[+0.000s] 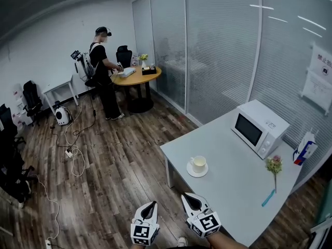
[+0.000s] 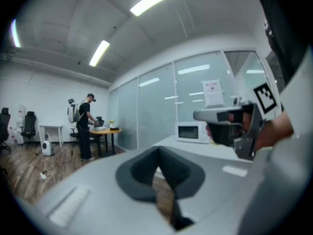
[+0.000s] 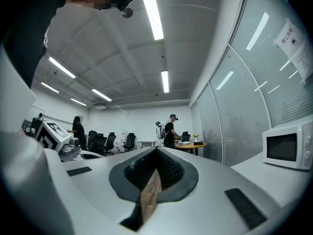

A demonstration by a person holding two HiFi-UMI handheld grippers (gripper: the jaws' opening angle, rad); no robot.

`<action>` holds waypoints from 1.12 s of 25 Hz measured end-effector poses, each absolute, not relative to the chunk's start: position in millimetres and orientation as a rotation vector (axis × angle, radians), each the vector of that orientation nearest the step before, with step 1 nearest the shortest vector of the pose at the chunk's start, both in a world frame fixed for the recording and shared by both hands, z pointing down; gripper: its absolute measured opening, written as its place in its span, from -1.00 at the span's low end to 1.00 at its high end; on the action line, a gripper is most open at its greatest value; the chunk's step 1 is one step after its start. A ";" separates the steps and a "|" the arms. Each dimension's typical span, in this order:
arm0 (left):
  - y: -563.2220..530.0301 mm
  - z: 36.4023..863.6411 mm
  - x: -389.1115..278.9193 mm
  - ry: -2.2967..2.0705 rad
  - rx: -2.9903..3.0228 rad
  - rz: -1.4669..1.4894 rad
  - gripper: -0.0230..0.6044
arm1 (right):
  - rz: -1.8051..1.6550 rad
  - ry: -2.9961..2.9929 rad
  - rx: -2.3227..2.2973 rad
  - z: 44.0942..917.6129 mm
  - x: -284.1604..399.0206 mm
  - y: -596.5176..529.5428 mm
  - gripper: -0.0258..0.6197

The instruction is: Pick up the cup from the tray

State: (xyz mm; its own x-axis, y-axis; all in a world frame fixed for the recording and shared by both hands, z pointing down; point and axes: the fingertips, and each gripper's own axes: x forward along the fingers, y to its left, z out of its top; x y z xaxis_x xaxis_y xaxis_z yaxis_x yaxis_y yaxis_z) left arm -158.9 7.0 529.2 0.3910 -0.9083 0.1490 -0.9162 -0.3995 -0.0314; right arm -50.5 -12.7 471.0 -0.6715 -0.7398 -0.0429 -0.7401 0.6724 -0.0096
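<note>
The white cup (image 1: pixel 198 163) sits on a small round tray (image 1: pixel 190 171) on the gray desk (image 1: pixel 233 191), near the microwave (image 1: pixel 259 128). The left gripper (image 1: pixel 150 205) and the right gripper (image 1: pixel 187 197) are both pressed together. They hold nothing and are well apart from the cup.

Cup (image 1: pixel 198 163) on saucer (image 1: pixel 197 171) on the table (image 1: pixel 233 204), microwave (image 1: pixel 260 128) behind it, flower (image 1: pixel 274 165) and carton (image 1: pixel 305 150) to the right

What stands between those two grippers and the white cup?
Nothing visible. The cup sits on its saucer near the edge of the table; only floor and bare table lie between it and the left gripper and right gripper. The microwave and flower stand farther right.
</note>
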 end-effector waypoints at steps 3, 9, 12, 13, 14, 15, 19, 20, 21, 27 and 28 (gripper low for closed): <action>-11.5 528.6 -147.8 -1.699 2.569 0.216 -0.91 | 0.038 2.855 -1.258 475.2 -38.7 -31.4 -0.91; -38.3 534.0 -135.5 -1.678 2.568 0.242 -0.91 | -0.004 2.831 -1.271 480.3 -23.0 -57.8 -0.91; -53.1 536.9 -131.4 -1.652 2.577 0.244 -0.91 | -0.023 2.823 -1.285 483.5 -20.6 -69.7 -0.91; -59.0 538.1 -130.0 -1.641 2.583 0.243 -0.91 | -0.024 2.821 -1.292 484.1 -20.4 -74.3 -0.91; -65.8 539.3 -128.9 -1.630 2.590 0.243 -0.91 | -0.023 2.818 -1.299 484.7 -20.6 -79.6 -0.91; -73.5 540.4 -127.5 -1.617 2.598 0.243 -0.91 | -0.022 2.814 -1.307 484.8 -21.0 -85.7 -0.91; -108.3 541.3 -120.8 -1.545 2.645 0.235 -0.91 | -0.005 2.791 -1.358 480.8 -22.8 -113.2 -0.91; -117.4 540.9 -120.3 -1.525 2.659 0.232 -0.91 | 0.002 2.785 -1.373 479.3 -24.0 -120.2 -0.91; -126.6 540.2 -120.2 -1.507 2.673 0.228 -0.91 | 0.009 2.781 -1.388 478.3 -25.2 -127.1 -0.91; -177.6 536.4 -123.4 -1.399 2.750 0.212 -0.91 | 0.018 2.732 -1.527 475.7 -27.5 -168.1 -0.91; -184.4 537.1 -123.9 -1.381 2.758 0.211 -0.91 | 0.021 2.726 -1.539 478.0 -27.7 -173.4 -0.91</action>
State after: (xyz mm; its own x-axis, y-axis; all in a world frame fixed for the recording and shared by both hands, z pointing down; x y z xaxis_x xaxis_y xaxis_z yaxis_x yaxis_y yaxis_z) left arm -123.9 -184.4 537.1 0.5921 -0.7929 0.1442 -0.7997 -0.6002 -0.0167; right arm -27.7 -173.4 478.0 -0.5164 -0.8562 -0.0161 -0.8563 0.5164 0.0065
